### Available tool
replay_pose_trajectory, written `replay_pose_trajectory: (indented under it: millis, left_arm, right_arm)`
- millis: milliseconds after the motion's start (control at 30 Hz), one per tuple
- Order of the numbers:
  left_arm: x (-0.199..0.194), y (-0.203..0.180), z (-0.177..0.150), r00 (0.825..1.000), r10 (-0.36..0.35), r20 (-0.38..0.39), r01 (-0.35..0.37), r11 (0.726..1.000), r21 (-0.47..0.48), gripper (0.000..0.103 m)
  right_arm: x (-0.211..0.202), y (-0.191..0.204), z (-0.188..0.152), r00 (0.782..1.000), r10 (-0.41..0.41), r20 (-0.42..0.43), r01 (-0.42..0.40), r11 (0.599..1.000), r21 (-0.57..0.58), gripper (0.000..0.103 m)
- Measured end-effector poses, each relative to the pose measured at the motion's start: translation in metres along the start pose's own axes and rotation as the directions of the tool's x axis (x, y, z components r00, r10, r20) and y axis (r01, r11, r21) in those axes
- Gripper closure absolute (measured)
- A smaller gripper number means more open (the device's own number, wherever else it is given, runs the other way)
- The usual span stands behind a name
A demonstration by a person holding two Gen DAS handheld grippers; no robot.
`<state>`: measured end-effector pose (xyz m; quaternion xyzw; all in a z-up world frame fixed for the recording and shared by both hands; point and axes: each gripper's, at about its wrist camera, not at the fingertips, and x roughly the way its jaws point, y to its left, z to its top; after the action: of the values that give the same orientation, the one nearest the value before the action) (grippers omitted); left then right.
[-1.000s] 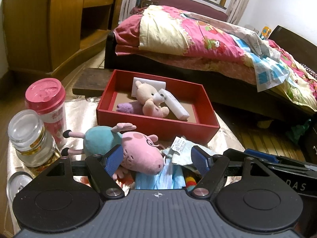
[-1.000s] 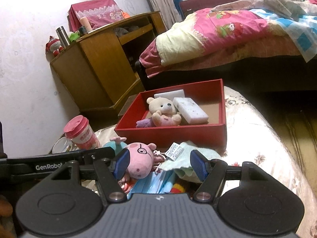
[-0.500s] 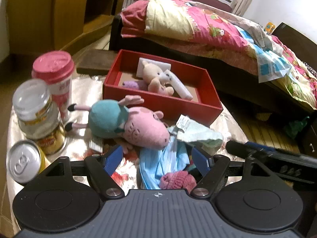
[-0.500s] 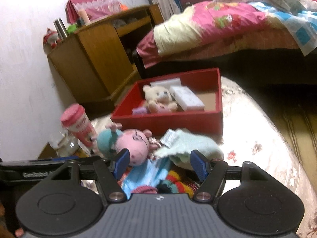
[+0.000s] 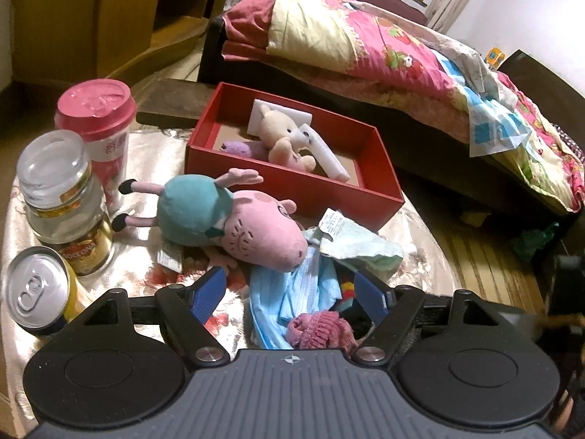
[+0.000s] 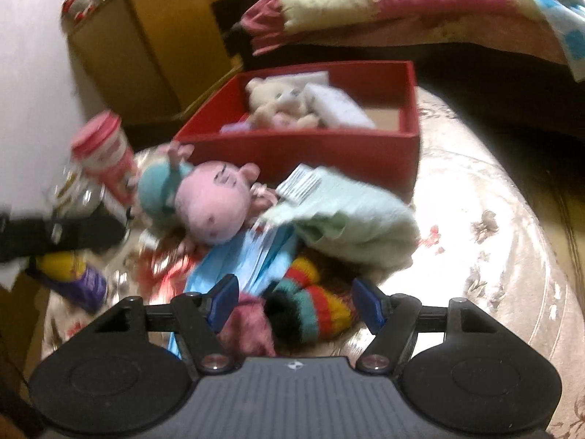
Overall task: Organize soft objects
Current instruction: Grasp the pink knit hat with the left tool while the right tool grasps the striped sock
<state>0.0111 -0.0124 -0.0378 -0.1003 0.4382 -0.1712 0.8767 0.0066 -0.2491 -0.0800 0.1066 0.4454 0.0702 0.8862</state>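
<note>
Red cardboard box (image 5: pixel 351 197) at twelve o'clock on the floral-cloth table (image 6: pixel 493 256), holding a cream teddy bear (image 5: pixel 281 139), a small purple plush (image 5: pixel 243 148) at the bear's nine o'clock, and white flat packets (image 5: pixel 325 152). Pink pig plush (image 5: pixel 234 219) in a teal dress lies on its side just in front of the box, snout toward three o'clock. Pale green towel (image 6: pixel 351 223) with a paper tag, at the pig's three o'clock, touching the box's front wall. Blue face masks (image 5: pixel 296 292) spread beneath pig and towel. Pink knitted item (image 5: pixel 318 329) and rainbow-striped knit piece (image 6: pixel 314 307) lie nearest, at six o'clock. Left gripper (image 5: pixel 289 294): jaws apart, blue pads either side of the masks and pink knit, clamped on nothing. Right gripper (image 6: pixel 294 300): jaws apart, straddling the striped knit, pads not pressing it; view blurred. Pink-lidded cup (image 5: pixel 97 135), glass jar (image 5: pixel 62 197) and drink can (image 5: pixel 34 292) stand at nine o'clock.
</note>
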Motion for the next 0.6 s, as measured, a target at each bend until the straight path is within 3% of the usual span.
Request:
replay_pose_trajectory:
  millis: [167, 233, 267, 367, 467, 600]
  left_arm:
    - [0.009, -0.006, -0.001, 0.999, -0.016, -0.030, 0.017, 1.000, 0.009, 0.027]
    - [0.012, -0.007, -0.002, 0.999, -0.018, -0.040, 0.019, 1.000, 0.013, 0.027]
    - [0.013, -0.007, -0.002, 0.999, -0.024, -0.045, 0.024, 1.000, 0.011, 0.027]
    - [0.015, -0.007, -0.002, 0.998, -0.041, -0.058, 0.041, 0.999, 0.005, 0.027]
    - [0.018, -0.012, -0.005, 0.996, -0.056, -0.075, 0.058, 0.998, 0.023, 0.027]
    - [0.030, -0.025, -0.011, 0.991, -0.079, -0.112, 0.086, 0.994, 0.063, 0.027]
  right_arm:
    - [0.028, 0.002, 0.006, 0.996, 0.019, -0.085, -0.018, 1.000, 0.019, 0.060]
    - [0.036, 0.007, 0.002, 0.992, 0.010, -0.123, -0.010, 1.000, 0.002, 0.076]
    - [0.037, 0.008, 0.002, 0.990, -0.002, -0.143, 0.001, 1.000, -0.008, 0.090]
    - [0.032, 0.000, 0.002, 0.987, 0.019, -0.163, -0.014, 0.999, 0.031, 0.103]
    - [0.019, -0.017, 0.002, 0.983, 0.092, -0.160, -0.070, 0.988, 0.135, 0.103]
    - [-0.003, -0.028, 0.005, 0.991, 0.077, -0.106, -0.059, 0.985, 0.161, 0.103]
